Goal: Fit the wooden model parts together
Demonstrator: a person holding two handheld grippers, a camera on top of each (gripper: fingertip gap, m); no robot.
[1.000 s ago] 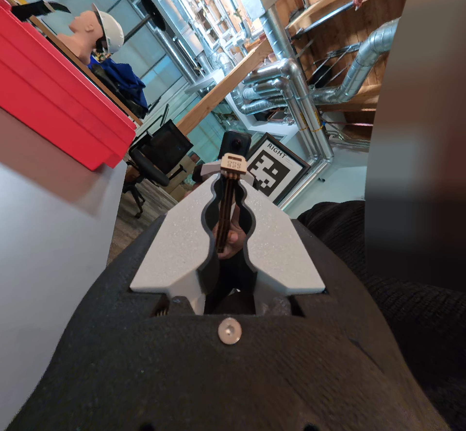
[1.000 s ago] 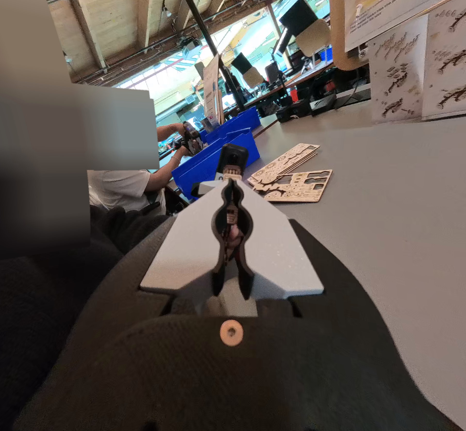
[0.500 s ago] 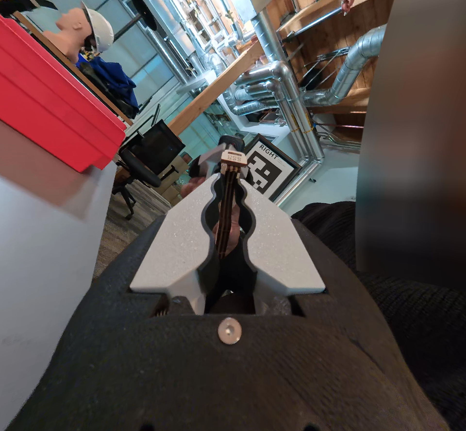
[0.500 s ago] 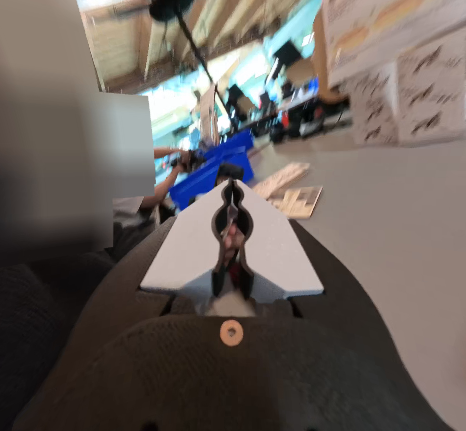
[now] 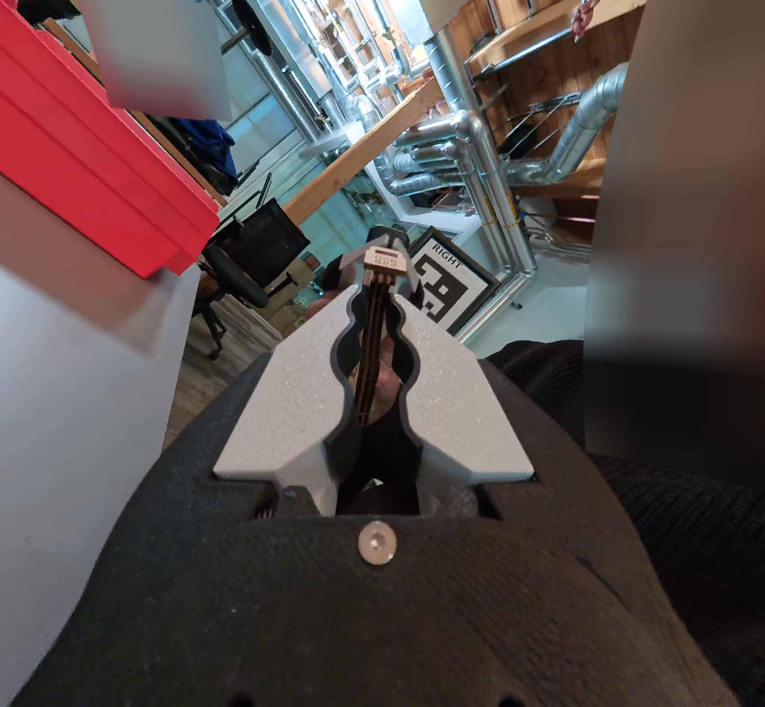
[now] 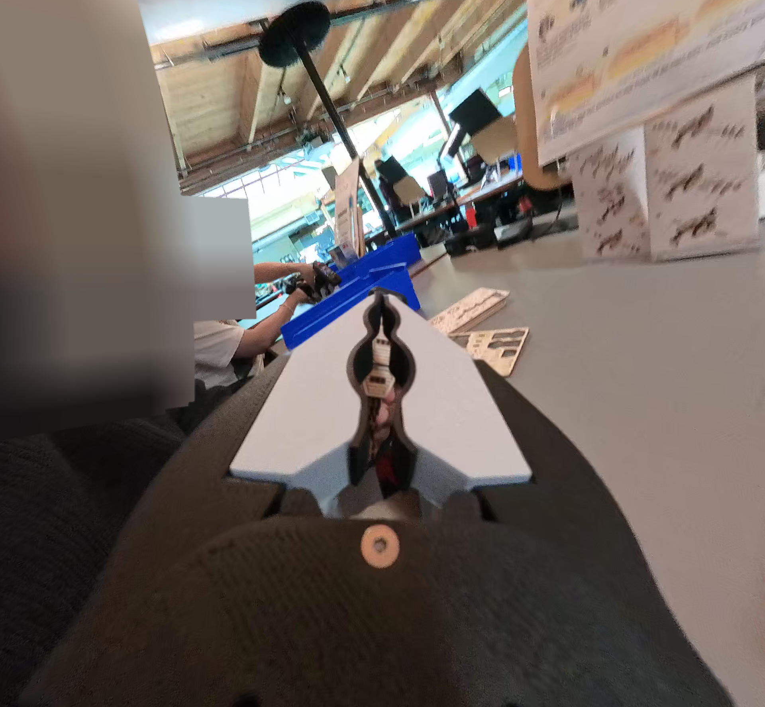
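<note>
My left gripper (image 5: 378, 293) is shut on a layered wooden model part (image 5: 368, 356), held edge-on and upright between its grey fingers (image 5: 298, 389). A small pale wooden cap (image 5: 385, 265) with cut-outs sits on the part's top end. My right gripper (image 6: 381, 300) has its tips closed, with nothing visible between them. It also shows in the left wrist view (image 5: 393, 238), right behind the cap. The pale wooden cap (image 6: 378, 372) shows through the gap lower down between the right fingers. A hand shows behind the part in both views.
A red bin (image 5: 103, 173) sits on the grey table (image 5: 62, 459) to the left. Punched wooden sheets (image 6: 492, 345) and blue bins (image 6: 372, 285) lie on the table (image 6: 621, 397). White printed boxes (image 6: 670, 190) stand at the back right. A person (image 6: 223, 345) works beyond. Tip to tip, the grippers are about 5 centimeters apart.
My right gripper has swung up and closer to the left gripper, so the wooden cap now shows through its finger gap. The left gripper keeps hold of the part and has barely shifted.
</note>
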